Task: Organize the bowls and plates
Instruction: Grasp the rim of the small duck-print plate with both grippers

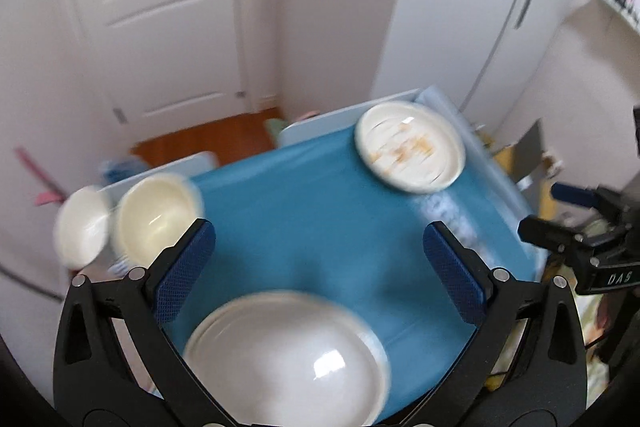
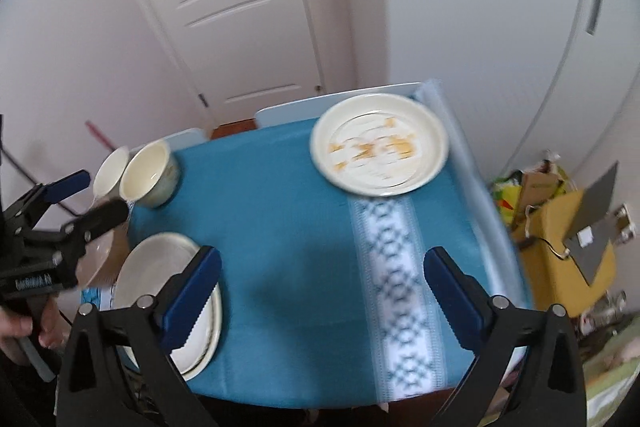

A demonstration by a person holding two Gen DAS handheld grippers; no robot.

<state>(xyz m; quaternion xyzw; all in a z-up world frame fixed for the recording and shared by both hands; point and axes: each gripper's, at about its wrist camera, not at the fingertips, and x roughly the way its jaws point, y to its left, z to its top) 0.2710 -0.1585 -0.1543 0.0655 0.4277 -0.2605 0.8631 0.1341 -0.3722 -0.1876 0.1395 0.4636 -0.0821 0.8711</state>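
Note:
A white plate with orange food marks (image 2: 380, 151) lies at the table's far right, also in the left wrist view (image 1: 412, 151). A stack of clean white plates (image 2: 160, 291) lies at the near left, seen below my left gripper (image 1: 288, 351). Two cream bowls (image 2: 150, 173) (image 2: 110, 171) stand side by side at the far left, also in the left wrist view (image 1: 156, 219) (image 1: 82, 227). My left gripper (image 1: 320, 263) is open and empty above the stack. My right gripper (image 2: 322, 285) is open and empty above the table's near middle.
The table has a blue cloth (image 2: 288, 227) with a white patterned band (image 2: 396, 287). A white door (image 2: 240, 7) and walls stand behind. A yellow box and clutter (image 2: 560, 227) sit on the floor at the right. Pale chair backs (image 2: 288, 115) stand beyond the far edge.

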